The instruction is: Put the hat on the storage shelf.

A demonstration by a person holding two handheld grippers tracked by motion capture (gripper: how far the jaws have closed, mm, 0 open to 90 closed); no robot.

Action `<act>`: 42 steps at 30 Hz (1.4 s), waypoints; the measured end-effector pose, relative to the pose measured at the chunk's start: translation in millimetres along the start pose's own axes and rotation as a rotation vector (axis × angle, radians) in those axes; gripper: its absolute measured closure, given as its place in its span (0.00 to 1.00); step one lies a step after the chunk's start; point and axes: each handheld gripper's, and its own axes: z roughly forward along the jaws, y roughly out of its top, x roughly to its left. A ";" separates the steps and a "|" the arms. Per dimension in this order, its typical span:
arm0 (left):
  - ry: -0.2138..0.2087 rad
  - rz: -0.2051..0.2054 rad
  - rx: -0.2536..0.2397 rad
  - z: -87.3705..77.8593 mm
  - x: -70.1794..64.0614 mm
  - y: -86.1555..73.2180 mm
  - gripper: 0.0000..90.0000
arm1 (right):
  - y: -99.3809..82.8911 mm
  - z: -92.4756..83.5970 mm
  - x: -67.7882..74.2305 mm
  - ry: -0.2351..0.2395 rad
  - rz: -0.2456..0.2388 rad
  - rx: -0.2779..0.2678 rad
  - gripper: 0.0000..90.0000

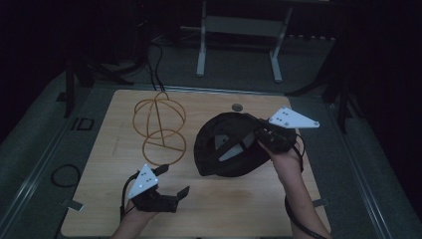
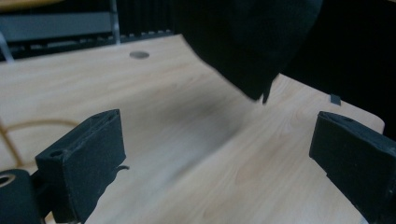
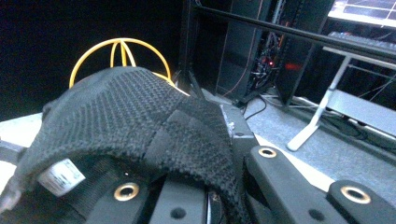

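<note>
Light wood table [image 1: 239, 209]; yellow wire stand [image 1: 159, 130] rests on it, just left of black cap [image 1: 224, 164]; small round grommet [image 1: 237, 107] behind cap.

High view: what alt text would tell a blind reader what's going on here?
A person's right gripper clamps the rim of a black knitted cap above a light wooden table. The left gripper hovers open nearby, beside a golden wire stand.
</note>
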 end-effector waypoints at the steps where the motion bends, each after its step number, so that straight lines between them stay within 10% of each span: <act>1: -0.005 0.002 -0.002 4.1 -1.2 2.6 0.04 | 0.9 -0.7 1.2 0.001 -0.002 -0.005 0.98; 13: -0.031 0.013 -0.003 43.8 -8.9 24.8 0.12 | 6.5 -2.0 13.4 0.045 -0.028 -0.025 0.98; 18: -0.066 -0.020 -0.028 52.8 -8.4 25.3 0.37 | 4.4 -3.6 14.7 0.059 -0.024 -0.035 0.98; 26: 0.050 -0.054 -0.057 56.7 -2.5 27.2 0.95 | -8.7 -4.4 14.1 0.042 -0.018 -0.011 0.98; 42: 0.109 -0.047 -0.081 48.0 -0.3 46.5 0.99 | -42.0 -19.0 19.5 0.019 0.028 -0.028 0.94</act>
